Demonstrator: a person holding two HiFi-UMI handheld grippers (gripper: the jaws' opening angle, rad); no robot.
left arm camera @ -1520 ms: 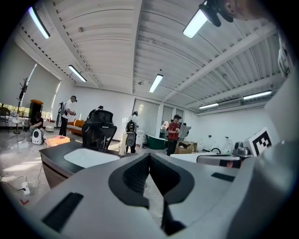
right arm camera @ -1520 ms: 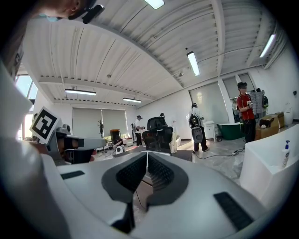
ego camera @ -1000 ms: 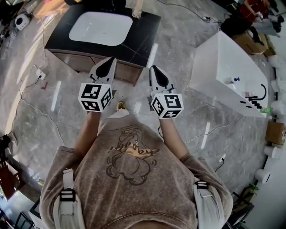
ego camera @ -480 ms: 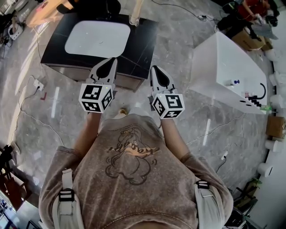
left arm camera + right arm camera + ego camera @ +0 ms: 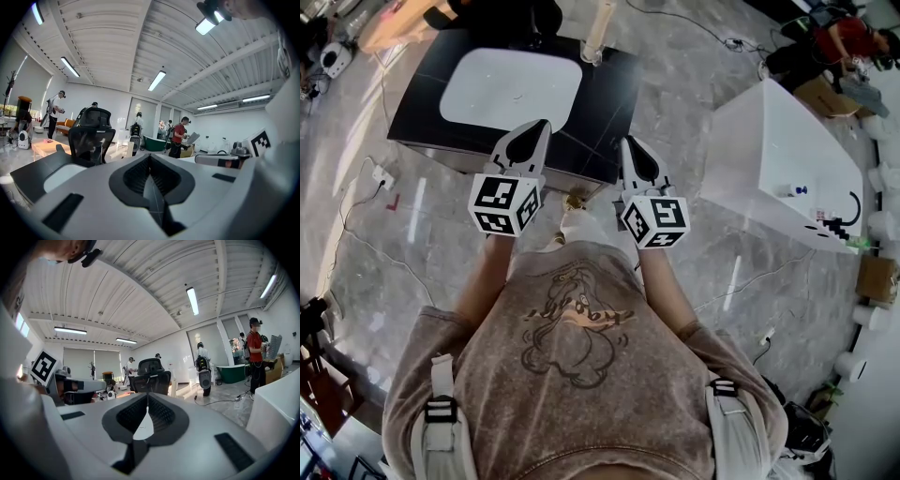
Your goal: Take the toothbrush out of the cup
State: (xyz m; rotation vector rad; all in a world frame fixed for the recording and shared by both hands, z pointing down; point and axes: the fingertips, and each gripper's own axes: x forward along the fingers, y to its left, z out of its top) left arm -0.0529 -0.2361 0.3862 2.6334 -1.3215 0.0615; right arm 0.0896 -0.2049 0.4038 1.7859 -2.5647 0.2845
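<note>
A tall pale cup (image 5: 598, 31) stands at the far edge of a black table (image 5: 600, 98), with something thin sticking up from it; I cannot make out a toothbrush. It also shows as a small pale cup (image 5: 129, 149) ahead in the left gripper view. Both grippers are held level in front of the person's chest, side by side, over the table's near edge. My left gripper (image 5: 532, 133) has its jaws together with nothing between them, and so does my right gripper (image 5: 634, 148). Both are far short of the cup.
A white basin (image 5: 512, 82) is set into the black table. A black office chair (image 5: 91, 133) stands behind the table. A white cabinet (image 5: 778, 159) is at the right. Cables lie on the marble floor (image 5: 384, 225). Several people stand at the back of the room.
The person has walked toward the black table, which has come nearer. Both grippers, still together and level, now reach over the table's near edge.
</note>
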